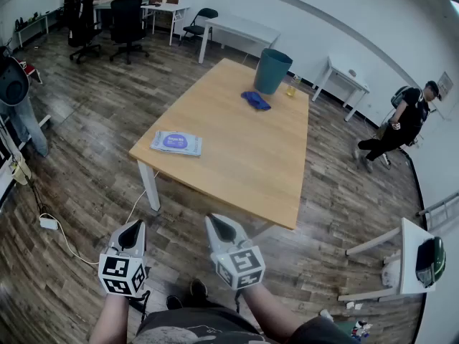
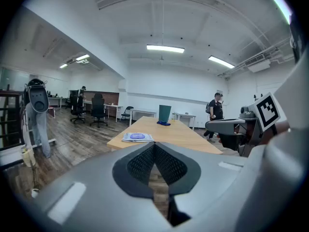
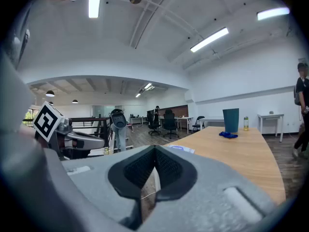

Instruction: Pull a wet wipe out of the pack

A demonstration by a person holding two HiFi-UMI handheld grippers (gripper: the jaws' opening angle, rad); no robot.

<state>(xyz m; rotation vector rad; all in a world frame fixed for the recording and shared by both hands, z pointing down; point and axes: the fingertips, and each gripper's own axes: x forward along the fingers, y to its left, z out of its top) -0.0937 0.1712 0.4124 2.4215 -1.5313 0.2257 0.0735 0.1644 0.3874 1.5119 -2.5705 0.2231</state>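
A flat pack of wet wipes (image 1: 176, 142) with a blue label lies near the left front corner of the wooden table (image 1: 244, 156). The left gripper view shows the pack (image 2: 137, 137) far ahead, and the right gripper view shows it (image 3: 182, 149) as a thin sliver. My left gripper (image 1: 133, 229) and right gripper (image 1: 219, 224) hang side by side above the floor, well short of the table's near edge. Both are shut and hold nothing. In their own views the left gripper (image 2: 154, 146) and right gripper (image 3: 155, 150) show jaws closed together.
A teal bin (image 1: 272, 71), a blue cloth (image 1: 255, 100) and a small bottle (image 1: 291, 86) stand at the table's far end. A person (image 1: 401, 122) walks at the right. Office chairs (image 1: 128, 21) and white desks line the back. A white cable (image 1: 61, 231) runs over the floor.
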